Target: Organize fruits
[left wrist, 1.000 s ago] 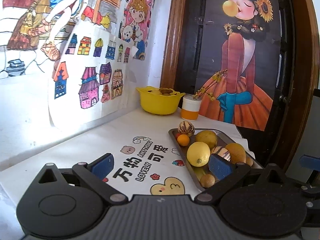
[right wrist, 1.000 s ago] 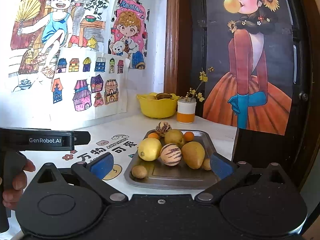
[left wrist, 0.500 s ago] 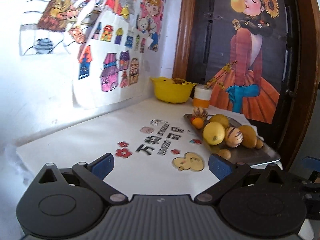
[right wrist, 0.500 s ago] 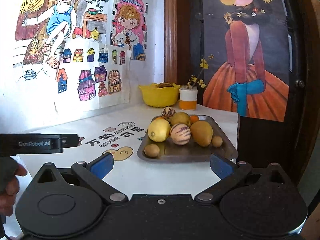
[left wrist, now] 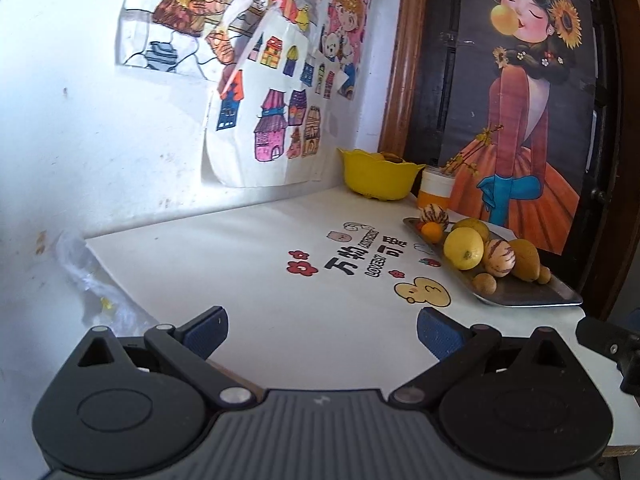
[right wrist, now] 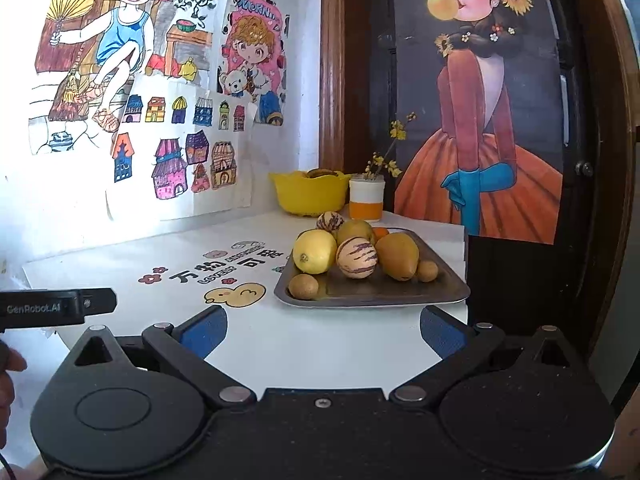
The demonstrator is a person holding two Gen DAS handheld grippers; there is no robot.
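Fruits (right wrist: 352, 254) sit heaped on the metal tray (right wrist: 448, 292) at the table's right edge, which I judge to be the starting pile. From the left: my left gripper (left wrist: 320, 330) hangs wide open and empty over bare tabletop; my right gripper (right wrist: 322, 330), jaws also spread, faces the tray. The yellow bowl (right wrist: 310, 196) at the far wall looks the likely destination.

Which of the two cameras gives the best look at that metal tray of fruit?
The right wrist view: the metal tray sits near the middle of the picture, its whole rim and every fruit visible. In the left wrist view the tray lies off to the right, seen at a slant, smaller, with fruits overlapping.
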